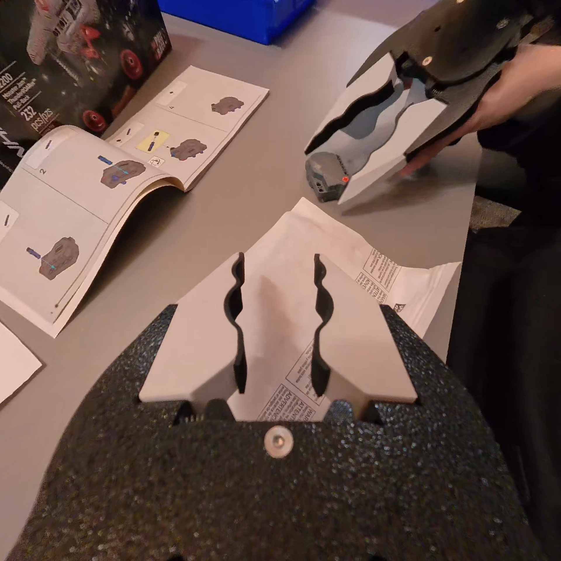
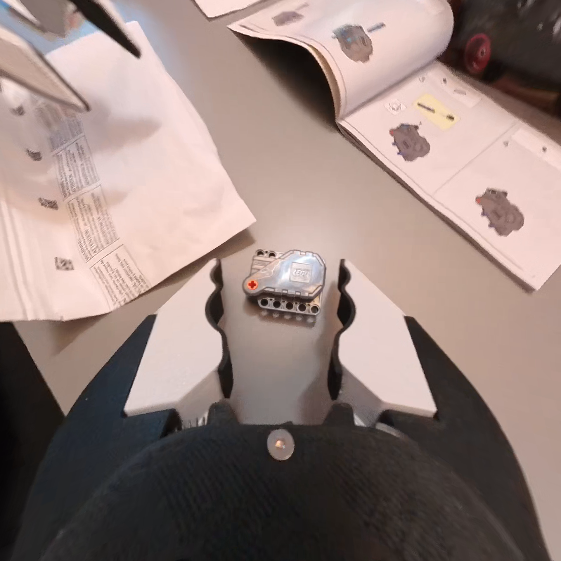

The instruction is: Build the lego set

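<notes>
The right gripper (image 2: 280, 264) hangs spread wide over the table (image 2: 288, 158), its jaws parted on either side of a grey motor block (image 2: 285, 280) without touching it; the block lies flat between the fingertips, its red axle hole toward the left and a row of pin holes along its near edge. In the left wrist view this same gripper (image 1: 326, 179) shows at the far right, held by a hand (image 1: 498, 100), tips down around the block (image 1: 326, 179). The left gripper (image 1: 279, 258) is also released, jaws apart and holding nothing, poised above a white paper bag (image 1: 340, 243) that lies crumpled on the table near the person. To the far left of it the open manual (image 1: 100, 206) shows early steps with blue pins going into the grey block, and beyond that stands the set's box (image 1: 76, 60), with a blue bin (image 1: 243, 18) farther off. No loose pins are visible. As I judge it, the build has barely begun and the block is about to be picked up. The risks lie in the grasp: the block's top is rounded and glossy, so jaws closing on the curved shell could squeeze it out or tip it; closing off-centre could spin it on the smooth table. The bag's edge lies close to the left, and a sweeping finger could drag it along.
</notes>
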A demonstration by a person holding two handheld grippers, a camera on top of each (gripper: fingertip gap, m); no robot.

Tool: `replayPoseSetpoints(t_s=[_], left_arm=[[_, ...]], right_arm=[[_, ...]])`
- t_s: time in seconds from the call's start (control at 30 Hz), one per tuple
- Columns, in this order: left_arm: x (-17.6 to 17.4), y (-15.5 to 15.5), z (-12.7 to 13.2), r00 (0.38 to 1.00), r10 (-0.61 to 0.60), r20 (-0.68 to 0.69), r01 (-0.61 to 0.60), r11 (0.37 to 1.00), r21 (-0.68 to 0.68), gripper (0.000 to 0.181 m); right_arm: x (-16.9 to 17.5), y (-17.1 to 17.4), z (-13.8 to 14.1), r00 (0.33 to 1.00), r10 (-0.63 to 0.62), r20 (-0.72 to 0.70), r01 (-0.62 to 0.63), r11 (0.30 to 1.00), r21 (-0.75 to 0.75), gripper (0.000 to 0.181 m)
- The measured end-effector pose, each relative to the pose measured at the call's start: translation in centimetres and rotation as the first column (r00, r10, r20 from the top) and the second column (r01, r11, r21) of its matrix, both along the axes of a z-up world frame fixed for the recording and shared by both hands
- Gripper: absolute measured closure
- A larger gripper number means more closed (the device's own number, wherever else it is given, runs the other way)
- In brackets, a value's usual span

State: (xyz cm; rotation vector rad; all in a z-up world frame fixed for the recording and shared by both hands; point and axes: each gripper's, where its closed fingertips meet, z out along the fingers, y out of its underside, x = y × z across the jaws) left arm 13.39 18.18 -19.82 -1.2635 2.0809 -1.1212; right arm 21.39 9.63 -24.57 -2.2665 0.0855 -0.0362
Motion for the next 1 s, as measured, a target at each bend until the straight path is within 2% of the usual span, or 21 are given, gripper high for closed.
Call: replayPoseSetpoints(t_s=[0.03,0.1,0.13,0.17,0.23,0.27,0.33,0.43,0.47,0.53,0.57,0.7,0.8,0.9,1.0], left_arm=[[-0.2,0.2,0.0,1.0,0.005,0.003,-0.005,1.0,0.0,0.138],[-0.9,0.7,0.1,1.0,0.012,0.011,-0.012,1.0,0.007,0.138],[-1.3,1.0,0.1,1.0,0.016,0.016,-0.017,1.0,0.012,0.138],[-1.8,1.4,0.2,1.0,0.022,0.019,-0.022,1.0,0.015,0.138],[-2.7,2.1,0.2,1.0,0.027,0.013,-0.027,1.0,0.013,0.138],[-3.1,2.4,0.2,1.0,0.028,0.005,-0.028,1.0,0.01,0.138],[-3.8,3.1,0.1,0.999,0.047,0.001,-0.047,0.999,0.01,0.137],[-4.9,3.6,0.4,0.998,0.057,0.01,-0.057,0.998,-0.001,0.137],[-5.3,3.8,0.5,0.998,0.06,0.015,-0.06,0.998,-0.002,0.137],[-6.0,4.3,0.6,0.998,0.066,0.02,-0.066,0.998,0.007,0.136],[-6.4,4.6,0.7,0.997,0.071,0.023,-0.071,0.997,0.014,0.135],[-8.1,5.9,1.2,0.997,0.07,0.042,-0.071,0.997,0.02,0.134],[-10.4,5.8,1.5,0.997,-0.02,0.073,0.016,0.998,0.064,0.131],[-12.7,6.7,0.5,0.998,-0.027,0.051,0.018,0.986,0.169,0.131],[-13.8,5.4,-0.5,0.997,-0.049,0.052,0.04,0.985,0.17,0.13]], right_arm=[[-0.3,-0.2,0.5,0.998,0.056,0.035,-0.056,0.998,-0.012,0.101],[-0.8,-1.1,1.1,0.961,0.245,0.131,-0.235,0.968,-0.084,0.097],[-0.6,-1.9,0.9,0.912,0.36,0.198,-0.332,0.93,-0.161,0.094],[-0.3,-2.5,0.6,0.835,0.481,0.267,-0.426,0.873,-0.238,0.09],[0.2,-2.8,0.1,0.676,0.659,0.331,-0.573,0.752,-0.327,0.099],[0.4,-2.4,0.1,0.639,0.696,0.327,-0.613,0.718,-0.331,0.098],[0.7,-1.2,0.3,0.63,0.723,0.283,-0.654,0.691,-0.307,0.108],[0.0,-1.2,-1.0,0.559,0.818,0.138,-0.751,0.569,-0.335,0.118],[-0.3,-1.2,-1.4,0.539,0.836,0.1,-0.772,0.538,-0.337,0.127],[-0.2,-0.9,-1.6,0.57,0.821,0.038,-0.764,0.546,-0.344,0.129],[0.4,-0.5,-1.6,0.602,0.797,0.048,-0.731,0.575,-0.368,0.13],[3.9,1.0,-1.4,0.808,0.573,0.14,-0.474,0.772,-0.422,0.133],[4.6,0.7,-1.4,0.852,0.505,0.139,-0.413,0.811,-0.415,0.133],[5.6,0.3,-0.9,0.865,0.465,0.187,-0.362,0.838,-0.407,0.115],[5.2,-0.3,1.8,0.865,0.439,0.244,-0.35,0.875,-0.334,0.099]])
